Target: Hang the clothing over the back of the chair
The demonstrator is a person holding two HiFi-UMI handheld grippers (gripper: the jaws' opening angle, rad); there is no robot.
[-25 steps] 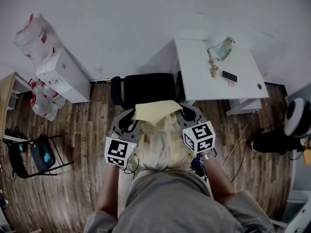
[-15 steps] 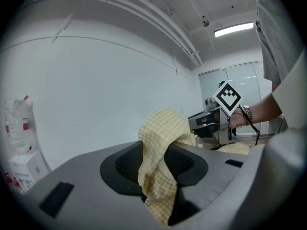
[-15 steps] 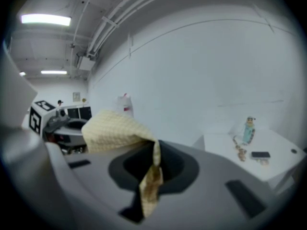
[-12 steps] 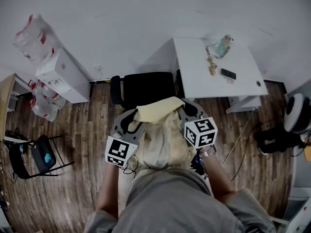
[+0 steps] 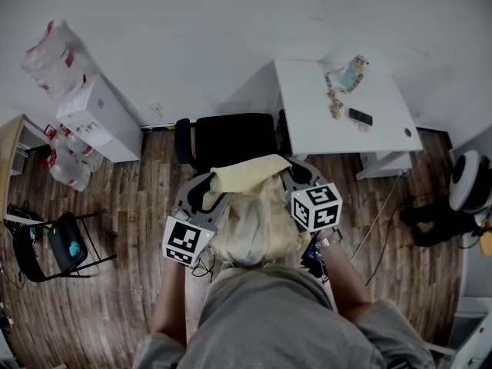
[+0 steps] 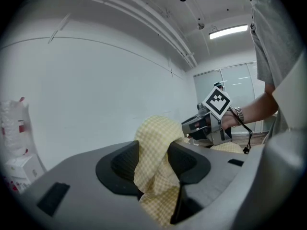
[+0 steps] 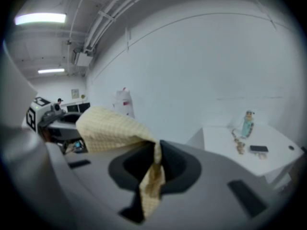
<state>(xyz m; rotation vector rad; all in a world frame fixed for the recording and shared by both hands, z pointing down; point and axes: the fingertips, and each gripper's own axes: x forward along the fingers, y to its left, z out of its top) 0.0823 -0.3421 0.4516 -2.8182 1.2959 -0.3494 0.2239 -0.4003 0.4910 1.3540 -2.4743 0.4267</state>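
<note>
Right gripper forward, tight on clothing

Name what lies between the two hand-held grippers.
Yellow checked clothing, seen in the head view, spans left hand-held gripper to right hand-held gripper; the left jaws have just been opening, cloth between them.

chair near edge hidden by clothing, desk items — too small

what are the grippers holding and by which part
The clothing. The right gripper pinches its upper edge; the left gripper has just been opening its jaws, with that edge loose between them.
</note>
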